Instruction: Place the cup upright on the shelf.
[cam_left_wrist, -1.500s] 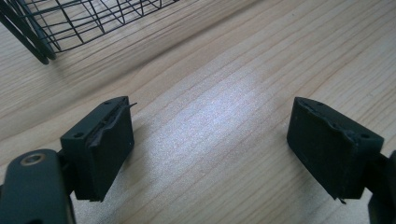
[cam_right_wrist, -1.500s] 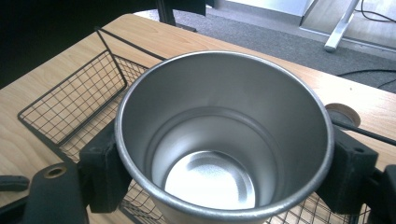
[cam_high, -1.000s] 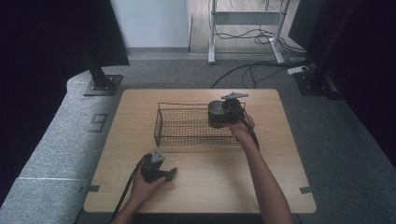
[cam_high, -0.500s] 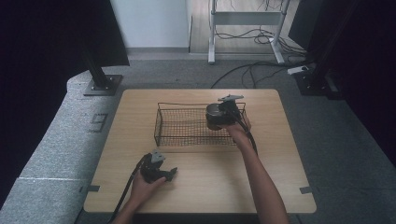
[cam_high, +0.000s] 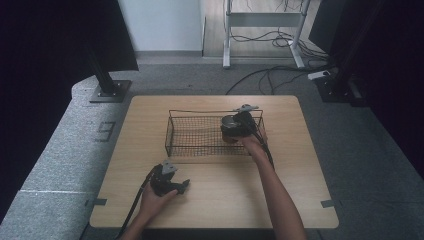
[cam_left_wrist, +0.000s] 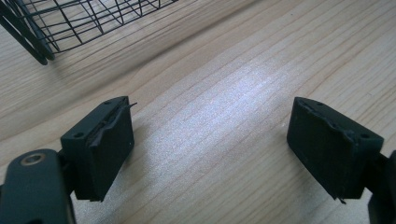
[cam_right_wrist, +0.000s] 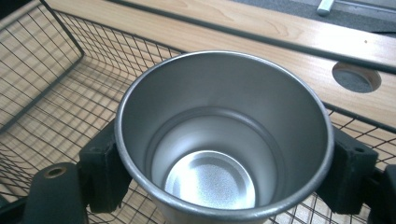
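Note:
A steel cup (cam_right_wrist: 224, 144) stands upright between the jaws of my right gripper (cam_right_wrist: 224, 175), which is shut on its sides. In the high view the cup (cam_high: 230, 126) and my right gripper (cam_high: 239, 125) sit over the right end of the black wire basket (cam_high: 195, 135), inside its walls. Whether the cup rests on the basket floor I cannot tell. My left gripper (cam_high: 172, 184) lies low on the table near the front left, open, its pads (cam_left_wrist: 109, 140) wide apart over bare wood.
The wooden table (cam_high: 300, 165) has a round cable hole (cam_right_wrist: 356, 77) beyond the basket. A basket corner (cam_left_wrist: 32, 32) shows ahead of my left gripper. Cables and a desk frame (cam_high: 260, 20) lie on the floor behind the table.
My right gripper has carried the cup slightly left and down into the basket's right end. The left gripper has not moved.

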